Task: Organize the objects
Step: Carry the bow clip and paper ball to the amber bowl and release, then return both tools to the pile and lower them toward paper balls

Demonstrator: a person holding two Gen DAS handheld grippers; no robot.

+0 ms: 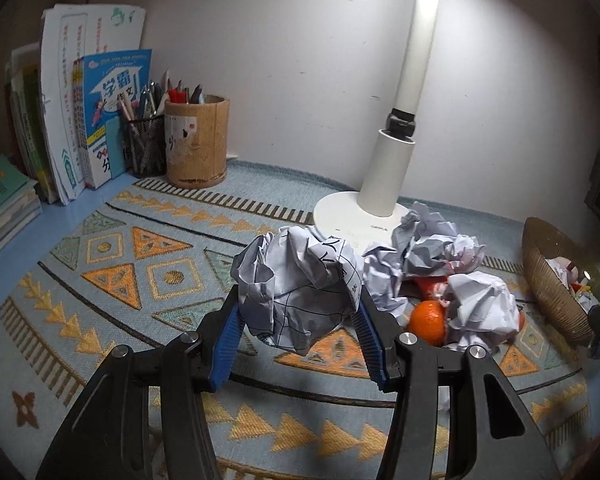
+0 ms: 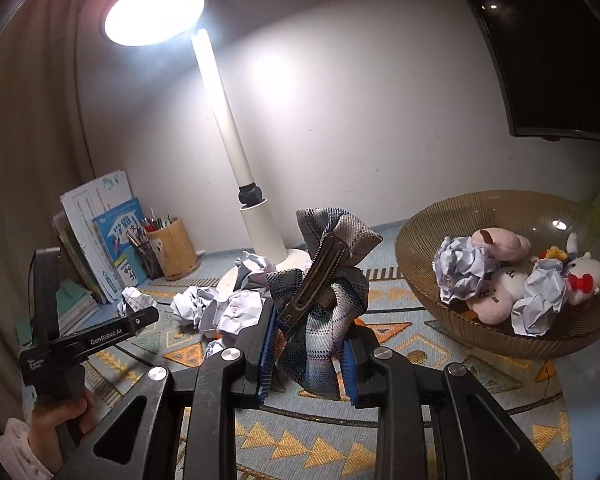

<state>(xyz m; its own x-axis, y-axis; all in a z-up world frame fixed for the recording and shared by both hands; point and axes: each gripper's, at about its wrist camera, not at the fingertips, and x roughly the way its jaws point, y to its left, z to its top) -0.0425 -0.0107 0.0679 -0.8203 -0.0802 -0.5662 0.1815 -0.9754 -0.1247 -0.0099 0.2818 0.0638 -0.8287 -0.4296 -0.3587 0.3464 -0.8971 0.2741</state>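
**Both grippers loaded, mid-sort**

Left gripper [image 1: 300, 320]: jaws clamped on a crumpled white ruled-paper ball [image 1: 296, 292], held above the patterned mat, just left of the white lamp base [image 1: 340, 216]. Right gripper [image 2: 308, 344]: jaws closed on a grey plaid fabric hair clip [image 2: 324, 280], w/ the ribbed amber glass bowl [image 2: 420, 280] right of the lamp. Bowl holds plush toys [image 2: 500, 276] & 2 paper balls. Probably sorting step; next needs picking a drop spot for each. More paper + an orange mandarin [image 1: 428, 320] lie by the lamp base.

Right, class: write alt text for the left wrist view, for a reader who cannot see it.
The left hand-held gripper grips a crumpled paper ball above a patterned mat. Behind it, more crumpled paper and an orange lie by a white lamp base. Books and pen holders stand at the far left, a woven bowl at the right.
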